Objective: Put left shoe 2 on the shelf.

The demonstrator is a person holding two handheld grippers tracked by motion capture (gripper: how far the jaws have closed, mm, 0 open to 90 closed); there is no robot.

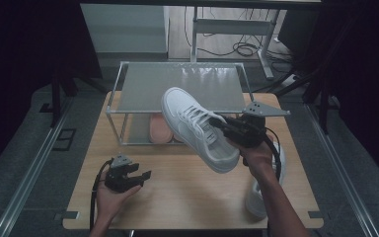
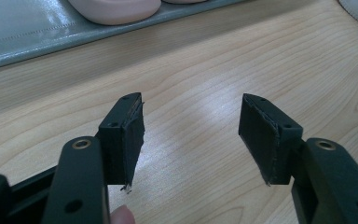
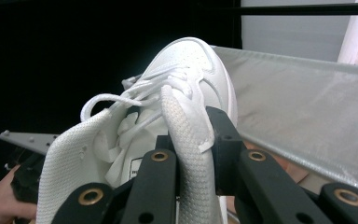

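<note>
A white lace-up sneaker hangs tilted in the air over the wooden table, its toe up toward the rack. My right gripper is shut on the sneaker's padded collar wall. In the right gripper view the white sneaker points away and the mesh collar is pinched in my right gripper. My left gripper rests low at the table's front left, held in a hand. In the left gripper view my left gripper is open, with bare wood between its pads.
A two-tier metal rack with a grey top shelf stands at the table's back. Pink shoes sit on its lower shelf, and a pink shoe lies ahead of the left jaws. A second white sneaker lies at the front right by my forearm.
</note>
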